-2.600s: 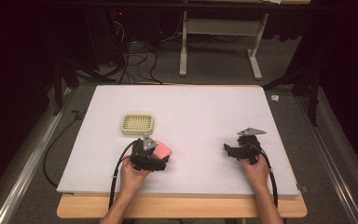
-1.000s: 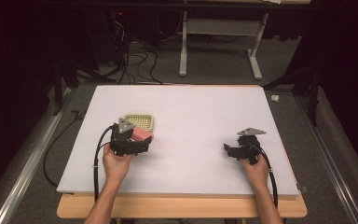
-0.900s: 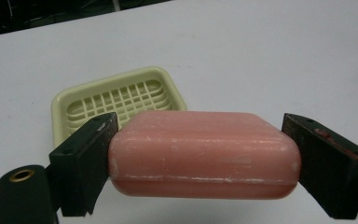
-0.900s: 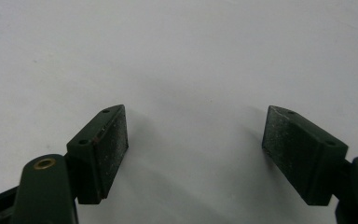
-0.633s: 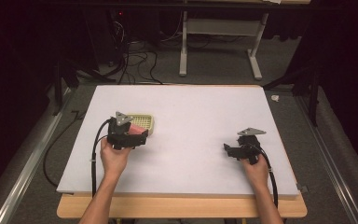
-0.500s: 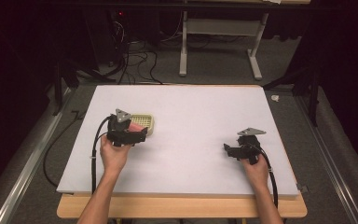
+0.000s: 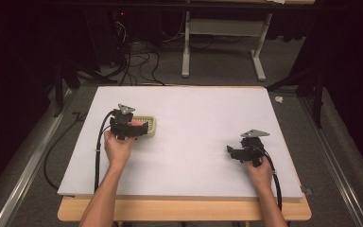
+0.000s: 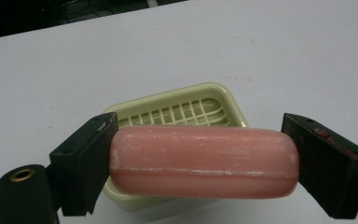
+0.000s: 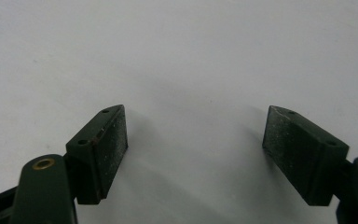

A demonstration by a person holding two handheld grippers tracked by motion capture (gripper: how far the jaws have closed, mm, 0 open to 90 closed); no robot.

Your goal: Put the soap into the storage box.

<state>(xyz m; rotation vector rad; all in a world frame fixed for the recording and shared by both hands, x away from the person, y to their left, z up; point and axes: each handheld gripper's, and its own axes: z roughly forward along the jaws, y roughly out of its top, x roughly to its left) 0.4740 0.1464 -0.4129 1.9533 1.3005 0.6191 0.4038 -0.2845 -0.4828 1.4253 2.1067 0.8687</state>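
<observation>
Left gripper (image 8: 200, 163), clamped end to end on the soap (image 8: 204, 161), has swung from the near desk (image 7: 203, 113) to right over the dish (image 8: 177, 109), ready to lower, while the right gripper (image 7: 238, 153) sits apart, well right of it.

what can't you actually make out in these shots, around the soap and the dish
- Front of the soap dish, left gripper view: hidden behind the pink soap bar, so whether the bar touches the dish cannot be told.
- Soap bar ends, same view: covered by the left tool, whose jaws clamp them.
- High view: the left tool and hand hide most of the bar and the dish's near left part.
- Right tool: open over bare table.
</observation>
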